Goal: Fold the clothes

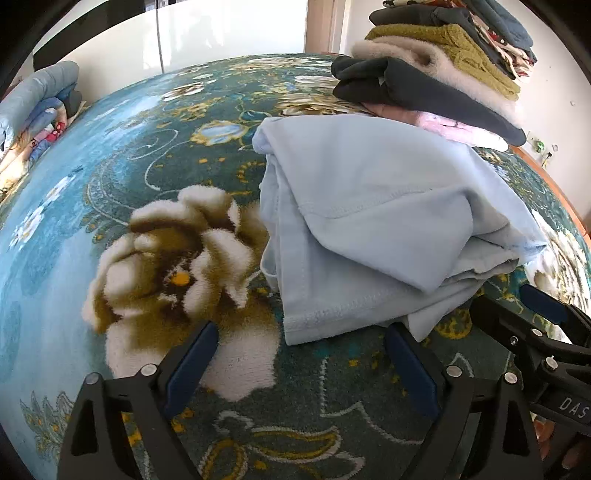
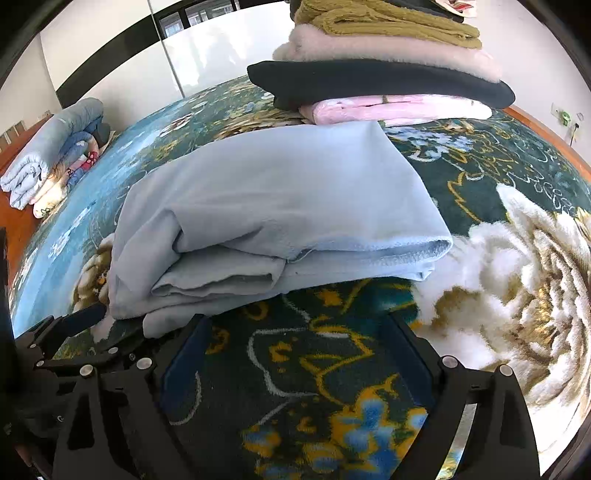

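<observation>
A light blue garment [image 1: 376, 221] lies folded in a thick bundle on the floral blanket [image 1: 110, 184]. It also shows in the right wrist view [image 2: 280, 206]. My left gripper [image 1: 301, 354] is open and empty, just in front of the bundle's near hem. My right gripper [image 2: 299, 347] is open and empty, just short of the bundle's near edge. The right gripper also shows at the right edge of the left wrist view [image 1: 546, 332], and the left gripper at the left edge of the right wrist view [image 2: 74, 332].
A tall stack of folded clothes [image 1: 443, 70] stands right behind the blue bundle, also in the right wrist view [image 2: 384, 74]. Rolled bedding [image 2: 55, 155] lies at the far left edge of the bed. A white wardrobe [image 1: 221, 33] stands beyond.
</observation>
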### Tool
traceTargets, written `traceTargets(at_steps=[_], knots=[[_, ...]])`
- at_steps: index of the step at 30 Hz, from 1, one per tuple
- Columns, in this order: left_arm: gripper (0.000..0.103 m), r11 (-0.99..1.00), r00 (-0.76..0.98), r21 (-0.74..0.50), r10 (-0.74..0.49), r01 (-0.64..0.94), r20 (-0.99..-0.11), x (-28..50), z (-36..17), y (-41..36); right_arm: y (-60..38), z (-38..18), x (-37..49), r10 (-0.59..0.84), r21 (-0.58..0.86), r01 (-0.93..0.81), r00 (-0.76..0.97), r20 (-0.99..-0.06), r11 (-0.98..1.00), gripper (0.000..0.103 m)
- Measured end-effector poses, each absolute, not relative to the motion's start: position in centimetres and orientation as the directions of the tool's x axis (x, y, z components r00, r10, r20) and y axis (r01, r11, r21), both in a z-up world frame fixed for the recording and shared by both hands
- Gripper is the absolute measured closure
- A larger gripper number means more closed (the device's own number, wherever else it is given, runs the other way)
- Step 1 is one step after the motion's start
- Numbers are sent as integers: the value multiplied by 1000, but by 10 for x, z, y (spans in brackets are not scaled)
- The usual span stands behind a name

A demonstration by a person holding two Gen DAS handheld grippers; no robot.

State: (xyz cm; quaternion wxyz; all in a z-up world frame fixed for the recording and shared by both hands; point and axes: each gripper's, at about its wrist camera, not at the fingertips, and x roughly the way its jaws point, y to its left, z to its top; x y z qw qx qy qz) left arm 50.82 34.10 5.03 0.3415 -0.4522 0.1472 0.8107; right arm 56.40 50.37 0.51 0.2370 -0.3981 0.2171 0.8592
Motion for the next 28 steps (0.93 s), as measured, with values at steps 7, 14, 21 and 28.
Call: traceTargets(at_steps=[7,14,21,28], knots=[[9,-724,-352,-88,434,-685,-829,505,49,338,504,3,564,236,202,-586,-584,-777,-785,7],[9,-720,-358,-82,438,-690,-825,508,49,338,503,3,564,241,196,-585,-585,-774,-787,6],[9,-718,-361,-82,441,-691,-821,508,48,337,503,2,564,242,197,-580,-590,-770,-790,6],[9,-717,-361,-82,443,-693,-821,507,48,336,503,1,564,241,200,-579,-594,-768,-790,6]])
